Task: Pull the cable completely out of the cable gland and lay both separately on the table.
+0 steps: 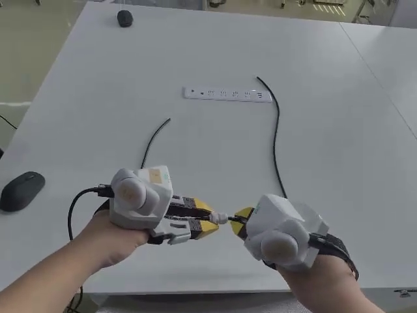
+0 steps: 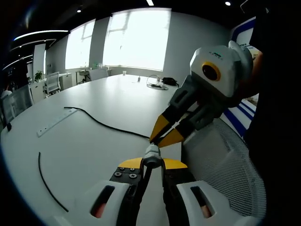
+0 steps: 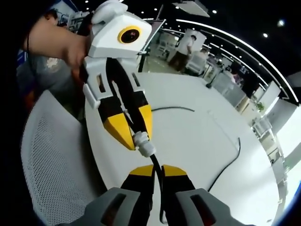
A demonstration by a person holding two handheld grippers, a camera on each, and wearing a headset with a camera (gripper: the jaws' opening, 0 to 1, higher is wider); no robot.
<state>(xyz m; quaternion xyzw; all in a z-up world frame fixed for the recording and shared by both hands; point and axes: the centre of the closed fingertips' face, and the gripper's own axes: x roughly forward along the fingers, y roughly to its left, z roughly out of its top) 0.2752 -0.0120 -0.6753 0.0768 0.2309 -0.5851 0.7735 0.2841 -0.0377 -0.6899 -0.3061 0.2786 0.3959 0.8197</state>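
Note:
A small white cable gland (image 1: 221, 218) hangs over the table's near edge between the two grippers. My left gripper (image 1: 210, 220) is shut on the gland (image 2: 152, 155), which sticks out past its yellow tips. In the right gripper view the gland (image 3: 144, 144) sits at the left gripper's (image 3: 134, 134) tips. A thin black cable (image 3: 157, 168) runs from the gland straight into my right gripper (image 3: 157, 170), which is shut on it. The two pairs of yellow tips nearly meet, with the right gripper (image 1: 240, 215) just right of the gland.
A white power strip (image 1: 227, 94) lies mid-table with a long black cord (image 1: 276, 140) trailing toward me. A short loose black wire (image 1: 155, 137) lies left of centre. A dark mouse (image 1: 21, 190) sits at the left edge, and a round dark object (image 1: 124, 17) at the far corner.

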